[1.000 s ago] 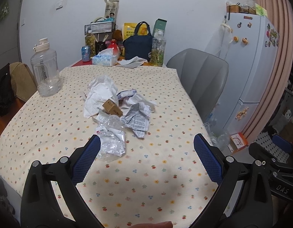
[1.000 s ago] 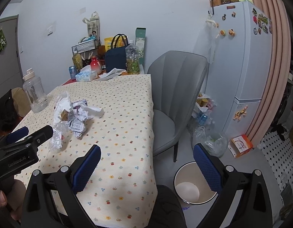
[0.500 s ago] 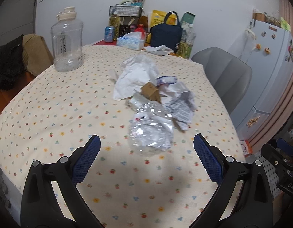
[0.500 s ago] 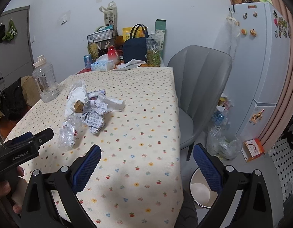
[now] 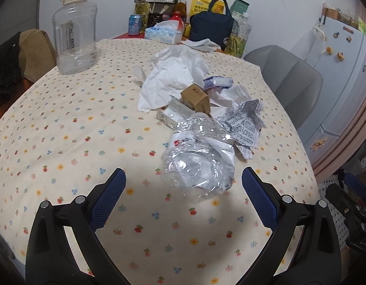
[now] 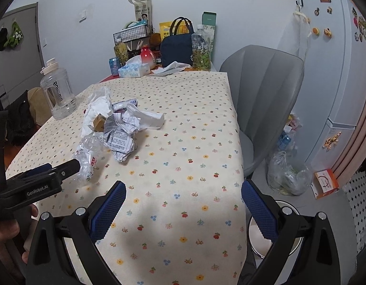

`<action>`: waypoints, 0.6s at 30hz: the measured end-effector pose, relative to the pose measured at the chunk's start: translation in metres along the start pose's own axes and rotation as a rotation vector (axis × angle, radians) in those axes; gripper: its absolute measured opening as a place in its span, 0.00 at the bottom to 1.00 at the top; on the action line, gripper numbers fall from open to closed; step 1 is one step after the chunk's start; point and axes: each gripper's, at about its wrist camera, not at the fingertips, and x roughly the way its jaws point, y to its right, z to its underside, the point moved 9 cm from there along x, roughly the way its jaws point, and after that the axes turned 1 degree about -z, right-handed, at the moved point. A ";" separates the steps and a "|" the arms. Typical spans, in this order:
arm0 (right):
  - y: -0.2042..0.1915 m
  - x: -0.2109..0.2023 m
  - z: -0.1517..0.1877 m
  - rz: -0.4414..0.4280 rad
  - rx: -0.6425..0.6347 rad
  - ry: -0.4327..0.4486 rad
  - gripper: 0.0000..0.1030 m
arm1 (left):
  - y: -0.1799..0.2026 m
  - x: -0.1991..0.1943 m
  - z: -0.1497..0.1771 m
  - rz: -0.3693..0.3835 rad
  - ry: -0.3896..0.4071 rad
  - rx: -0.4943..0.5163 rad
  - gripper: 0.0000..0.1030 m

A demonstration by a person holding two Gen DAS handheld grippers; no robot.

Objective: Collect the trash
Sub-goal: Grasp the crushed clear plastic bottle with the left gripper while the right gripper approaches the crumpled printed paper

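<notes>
A pile of trash lies mid-table: a crushed clear plastic bottle (image 5: 198,163), crumpled printed paper (image 5: 246,124), a small brown box (image 5: 197,96), white tissue (image 5: 173,76) and a white plastic bag (image 6: 151,118). My left gripper (image 5: 183,190) is open, low over the cloth, its jaws on either side of the near end of the bottle. My right gripper (image 6: 181,201) is open and empty over the table's near right part. The left gripper also shows in the right wrist view (image 6: 52,174), close beside the bottle (image 6: 88,154).
A white bin (image 6: 271,237) stands on the floor below the table's right edge. A grey chair (image 6: 261,90), a fridge (image 6: 344,71) and a floor bag (image 6: 287,178) are to the right. A big water jug (image 5: 74,30), tissue box (image 5: 162,33) and navy bag (image 5: 211,29) stand at the back.
My left gripper has moved forward and down toward the crushed bottle, which now lies between its open jaws. My right gripper has shifted left over the table.
</notes>
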 end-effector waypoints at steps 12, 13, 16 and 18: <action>0.016 0.027 -0.004 -0.016 0.029 -0.041 0.93 | 0.017 0.036 -0.013 -0.018 -0.105 0.015 0.85; 0.015 0.028 -0.006 -0.020 0.030 -0.039 0.93 | 0.018 0.040 -0.014 -0.015 -0.113 0.014 0.81; 0.007 0.031 -0.017 -0.040 0.023 -0.029 0.93 | 0.015 0.042 -0.014 -0.012 -0.118 -0.012 0.72; 0.000 0.033 -0.024 -0.055 0.013 -0.023 0.93 | 0.012 0.038 -0.015 -0.012 -0.103 -0.025 0.72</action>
